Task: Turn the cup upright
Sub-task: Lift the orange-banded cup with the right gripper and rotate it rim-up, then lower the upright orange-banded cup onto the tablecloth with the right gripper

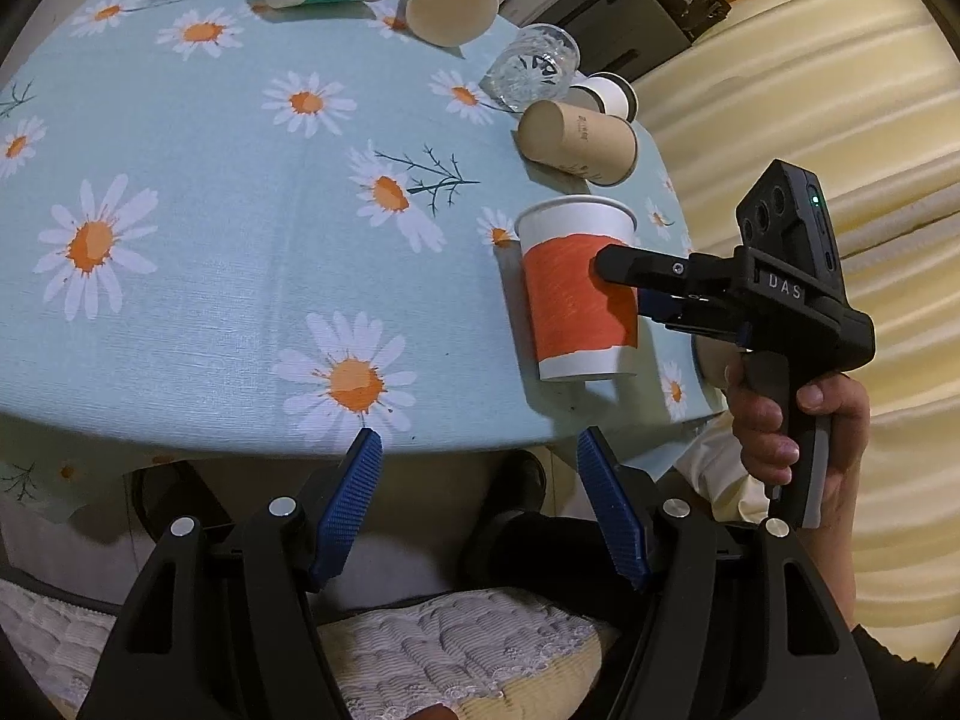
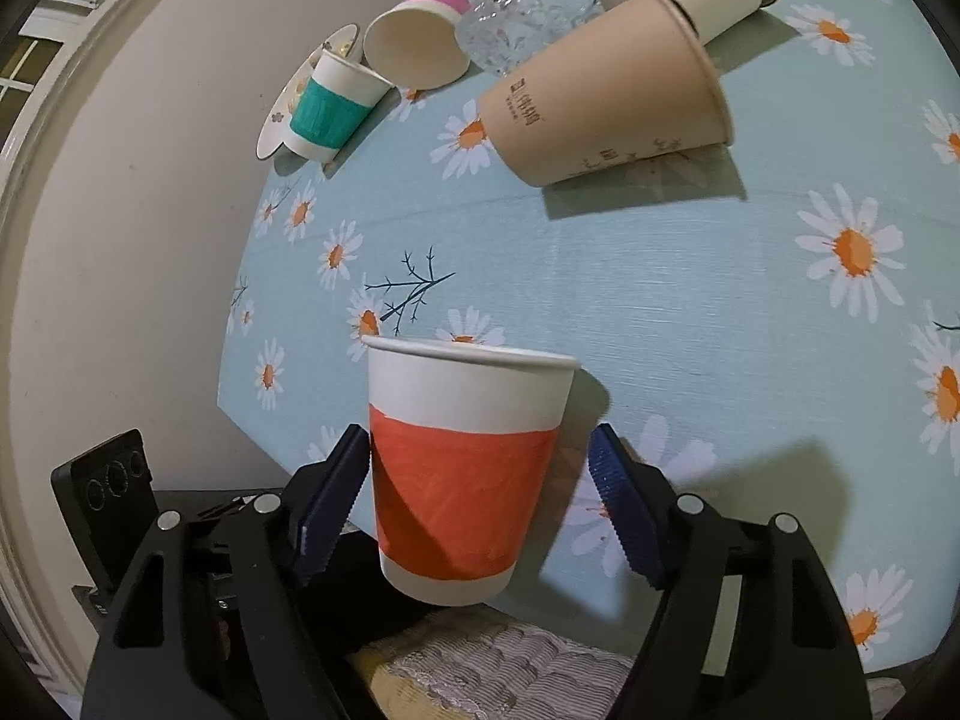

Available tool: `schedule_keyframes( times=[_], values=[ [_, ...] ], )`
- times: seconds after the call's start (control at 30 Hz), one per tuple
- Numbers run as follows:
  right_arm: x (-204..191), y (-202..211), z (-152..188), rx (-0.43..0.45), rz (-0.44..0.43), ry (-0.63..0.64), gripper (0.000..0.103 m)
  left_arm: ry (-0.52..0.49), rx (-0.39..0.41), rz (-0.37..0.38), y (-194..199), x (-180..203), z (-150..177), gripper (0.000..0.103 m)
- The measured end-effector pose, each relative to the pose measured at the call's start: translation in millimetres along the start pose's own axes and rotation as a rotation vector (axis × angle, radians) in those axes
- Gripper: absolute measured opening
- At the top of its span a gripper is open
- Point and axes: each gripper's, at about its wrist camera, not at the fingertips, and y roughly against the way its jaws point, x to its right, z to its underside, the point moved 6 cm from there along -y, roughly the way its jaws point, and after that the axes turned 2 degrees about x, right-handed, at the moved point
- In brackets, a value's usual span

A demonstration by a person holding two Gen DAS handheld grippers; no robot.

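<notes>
- Our right gripper [image 2: 477,510] brackets the orange cup [image 2: 465,474]. The jaws are spread: the left pad looks to be touching the wall or nearly so, while the right pad stands clear with a visible gap. We judge it a loose bracket, not a pinch.
- The cup stands upright, mouth up, at the near right edge of the table [image 1: 198,276], its base close to the lip.
- Risk 1: a sideways pull-out would drag the touching pad along the paper wall and tip the cup off the near edge. It looks light and empty, so little force would do it.
- Risk 2: closing again would dent the thin wall or lift the base.
- Risk 3: a wide swing reaches the brown cup [image 2: 606,90] lying on its side further in; it could roll.
- Our left gripper [image 1: 477,498] hangs spread and empty off the near edge, left of the cup, well apart.
</notes>
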Motion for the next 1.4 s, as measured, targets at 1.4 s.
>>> schedule_keyframes(
  times=[1.4],
  values=[
    [-44,85,34,0.686,0.253,0.157,0.066,-0.029,0.145,0.034,21,6,-5,0.066]
  ],
)
